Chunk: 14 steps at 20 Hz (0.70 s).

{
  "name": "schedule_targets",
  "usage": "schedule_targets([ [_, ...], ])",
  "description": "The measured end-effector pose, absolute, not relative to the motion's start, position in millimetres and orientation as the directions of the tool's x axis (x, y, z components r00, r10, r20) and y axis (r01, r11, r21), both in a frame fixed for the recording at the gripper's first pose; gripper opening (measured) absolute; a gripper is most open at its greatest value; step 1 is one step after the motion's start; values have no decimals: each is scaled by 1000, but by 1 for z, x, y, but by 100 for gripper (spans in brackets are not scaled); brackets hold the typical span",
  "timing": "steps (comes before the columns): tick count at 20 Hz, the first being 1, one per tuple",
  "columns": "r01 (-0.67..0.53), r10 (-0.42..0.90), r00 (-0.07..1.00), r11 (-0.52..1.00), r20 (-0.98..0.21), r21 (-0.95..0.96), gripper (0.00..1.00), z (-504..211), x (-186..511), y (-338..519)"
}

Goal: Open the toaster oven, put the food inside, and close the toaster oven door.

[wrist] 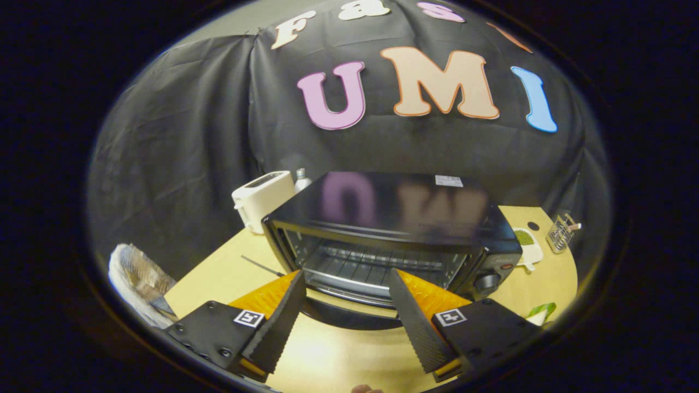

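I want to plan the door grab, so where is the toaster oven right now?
In the gripper view the toaster oven stands on the table just ahead of the open hand-held gripper, with the white toaster beside its far corner.

The toaster oven stands just ahead, its mouth open above the wire rack; the parted fingers of the gripper hold nothing; a white toaster crowds its left side.
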<state>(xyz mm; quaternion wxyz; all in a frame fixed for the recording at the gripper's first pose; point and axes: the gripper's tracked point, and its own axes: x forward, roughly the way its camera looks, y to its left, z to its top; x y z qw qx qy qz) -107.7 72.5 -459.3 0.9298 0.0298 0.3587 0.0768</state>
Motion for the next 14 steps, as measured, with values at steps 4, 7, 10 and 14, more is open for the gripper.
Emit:
schedule_targets([
  [4, -144, 212, 656, 977, -725, 155, 97, -485, -149, 80],
  [7, -168, 232, 616, 972, -753, 162, 97, -502, -169, 84],
  [10, -203, 237, 590, 969, -771, 143, 97, -518, -184, 87],
  [14, -258, 231, 564, 961, -793, 97, 98, -540, -199, 89],
])
